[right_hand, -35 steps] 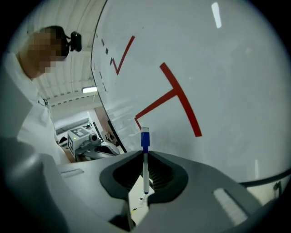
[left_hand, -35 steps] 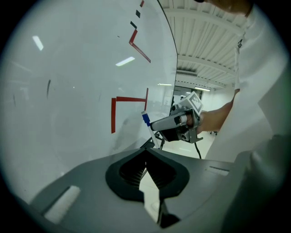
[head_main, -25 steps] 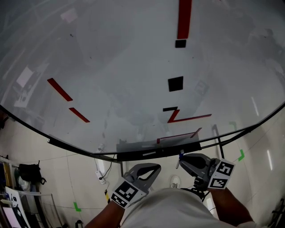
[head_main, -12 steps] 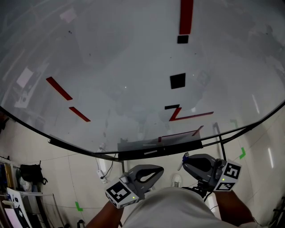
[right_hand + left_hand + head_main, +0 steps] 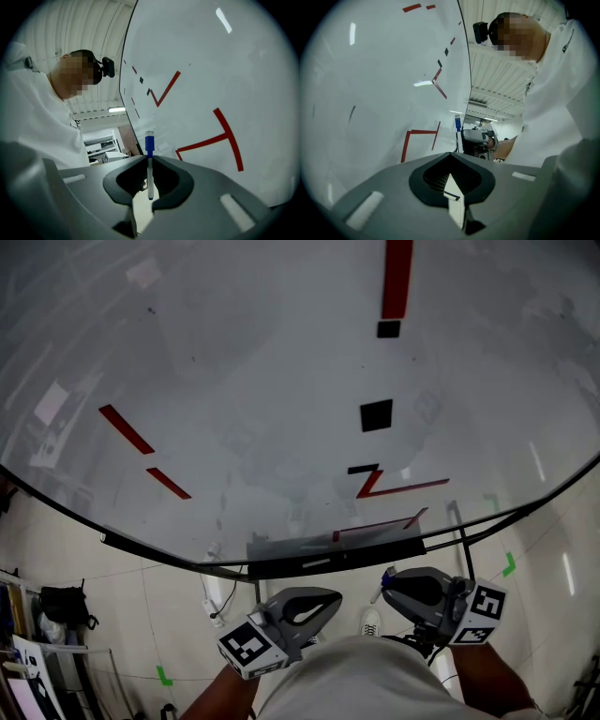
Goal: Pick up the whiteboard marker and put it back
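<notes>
The whiteboard marker [image 5: 149, 171], white with a blue cap [image 5: 149, 141], stands upright between the jaws of my right gripper [image 5: 150, 157], which is shut on it. In the head view this gripper [image 5: 394, 585] hangs just below the board's tray [image 5: 314, 562], with the marker's blue end [image 5: 383, 574] poking toward it. My left gripper [image 5: 328, 601] is beside it to the left, jaws shut with nothing in them. From the left gripper view, its jaws [image 5: 450, 153] point at the right gripper [image 5: 479, 137] and the marker [image 5: 458, 125].
The big whiteboard [image 5: 281, 381] fills the view ahead, with red strokes [image 5: 389, 486] and black squares [image 5: 376, 415] on it. Below are a tiled floor with green tape marks [image 5: 507, 566], a shoe [image 5: 370, 621], cables [image 5: 214, 601] and a black bag [image 5: 64, 604].
Both grippers have drifted a little: the right one slightly to the right, the left one slightly left and down. The marker stays gripped throughout.
</notes>
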The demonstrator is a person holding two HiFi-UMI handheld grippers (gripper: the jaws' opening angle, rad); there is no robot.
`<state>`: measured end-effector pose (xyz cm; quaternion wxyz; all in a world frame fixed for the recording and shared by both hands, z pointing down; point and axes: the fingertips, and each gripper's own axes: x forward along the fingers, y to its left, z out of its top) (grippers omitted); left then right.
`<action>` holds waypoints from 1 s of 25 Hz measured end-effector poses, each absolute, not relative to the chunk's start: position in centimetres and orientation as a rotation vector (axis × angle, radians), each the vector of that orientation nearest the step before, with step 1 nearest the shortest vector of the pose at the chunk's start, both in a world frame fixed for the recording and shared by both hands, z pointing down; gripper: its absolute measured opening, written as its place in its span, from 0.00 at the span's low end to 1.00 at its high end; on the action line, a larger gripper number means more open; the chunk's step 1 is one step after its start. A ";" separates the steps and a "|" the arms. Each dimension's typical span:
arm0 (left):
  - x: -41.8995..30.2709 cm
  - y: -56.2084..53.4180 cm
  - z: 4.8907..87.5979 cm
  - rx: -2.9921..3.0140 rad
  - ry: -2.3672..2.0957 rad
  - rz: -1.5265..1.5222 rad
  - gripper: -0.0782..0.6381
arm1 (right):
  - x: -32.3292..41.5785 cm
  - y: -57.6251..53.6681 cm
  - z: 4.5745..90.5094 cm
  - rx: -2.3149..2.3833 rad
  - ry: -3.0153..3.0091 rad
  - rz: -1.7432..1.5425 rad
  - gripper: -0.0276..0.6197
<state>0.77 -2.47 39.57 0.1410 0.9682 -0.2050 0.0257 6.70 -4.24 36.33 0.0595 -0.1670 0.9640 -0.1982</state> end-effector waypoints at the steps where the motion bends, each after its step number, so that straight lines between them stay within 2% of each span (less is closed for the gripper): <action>1: 0.8 -2.4 39.6 2.801 -0.590 0.084 0.13 | 6.7 -4.3 36.4 -0.509 2.920 -0.601 0.09; 17: 1.4 -2.2 40.0 2.813 -0.579 0.098 0.13 | 6.6 -4.4 36.8 -0.509 2.946 -0.599 0.09; 25: 0.9 -3.0 41.9 2.801 -0.684 0.243 0.13 | 5.9 -4.7 37.9 -0.606 3.095 -0.426 0.09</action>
